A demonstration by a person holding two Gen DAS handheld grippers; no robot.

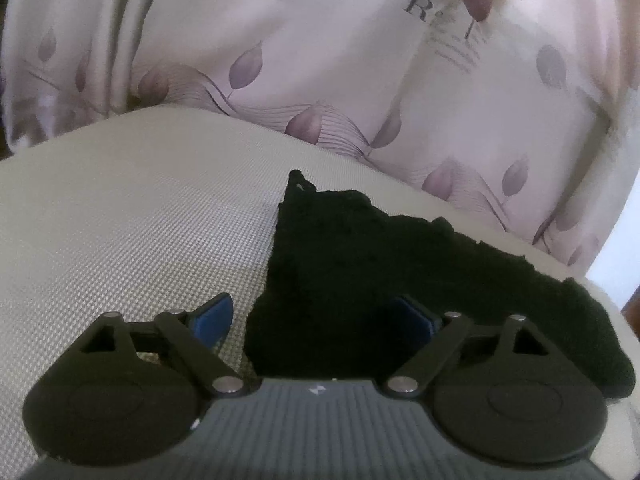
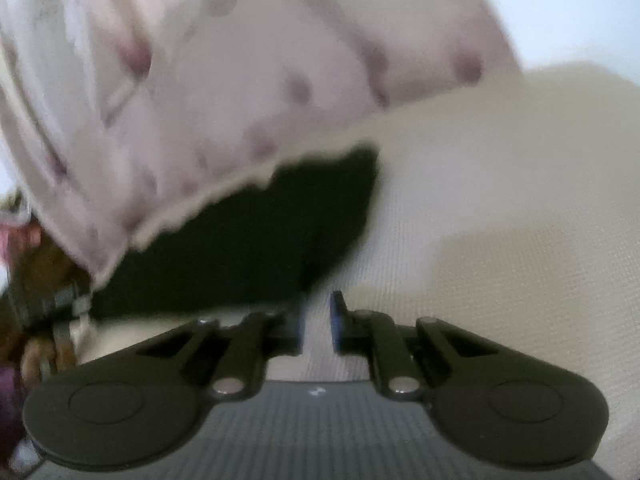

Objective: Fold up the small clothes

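A small black garment [image 1: 360, 248] lies crumpled on a beige woven cushion [image 1: 140, 220]. My left gripper [image 1: 314, 308] is open wide just above the garment's near end. Its left blue pad [image 1: 216, 314] is over bare cushion and its right pad [image 1: 414, 316] is over the black cloth, and neither presses on the cloth. The right wrist view is blurred. There the same black garment [image 2: 260, 240] lies ahead and to the left. My right gripper [image 2: 319, 308] stands at the garment's near corner, its pads a narrow gap apart. Only the beige cushion [image 2: 480, 200] shows between them.
A pale pink fabric printed with mauve leaves [image 1: 320, 60] hangs right behind the cushion's far edge. It drapes over the garment's far side [image 2: 200, 80]. Brown and dark clutter [image 2: 40, 280] sits past the cushion's left edge. A white wall [image 2: 560, 0] is at the upper right.
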